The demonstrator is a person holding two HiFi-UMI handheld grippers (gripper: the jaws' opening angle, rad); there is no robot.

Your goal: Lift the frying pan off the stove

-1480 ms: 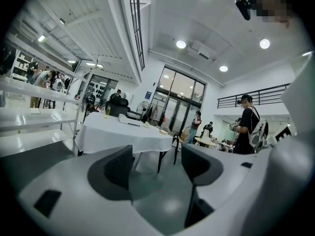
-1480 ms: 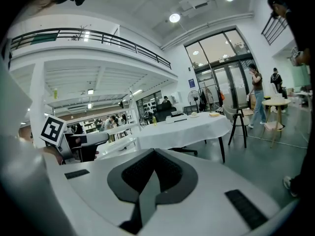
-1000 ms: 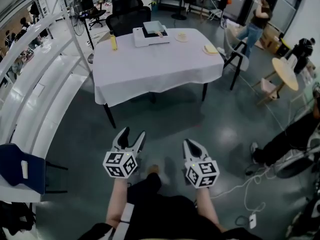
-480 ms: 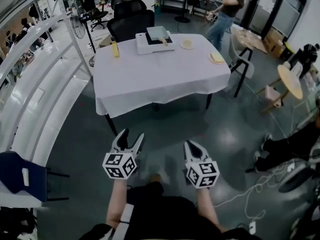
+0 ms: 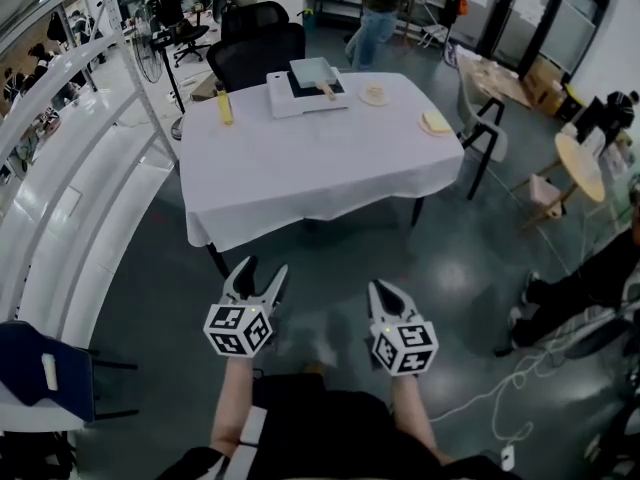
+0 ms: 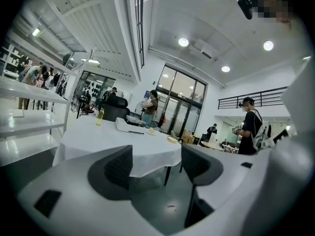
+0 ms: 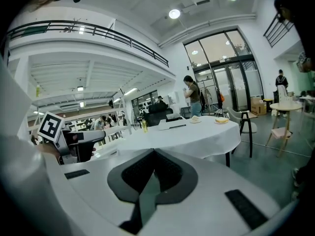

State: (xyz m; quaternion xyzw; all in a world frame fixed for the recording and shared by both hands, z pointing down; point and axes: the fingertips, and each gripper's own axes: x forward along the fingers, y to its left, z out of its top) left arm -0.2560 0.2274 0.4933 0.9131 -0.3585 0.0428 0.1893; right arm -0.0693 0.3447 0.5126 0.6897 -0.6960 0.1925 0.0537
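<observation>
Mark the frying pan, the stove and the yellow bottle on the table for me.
frying pan (image 5: 312,70), head view, middle of the square pan's inside.
stove (image 5: 280,94), head view, white body left of the pan.
yellow bottle (image 5: 226,106), head view, middle of its body.

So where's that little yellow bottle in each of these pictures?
Head view: yellow bottle, upper left, at the table's far left.
Left gripper view: left of centre, on the table.
Right gripper view: centre, above the shut jaws.
Shared landmark: the white stove just right of it everywhere.
</observation>
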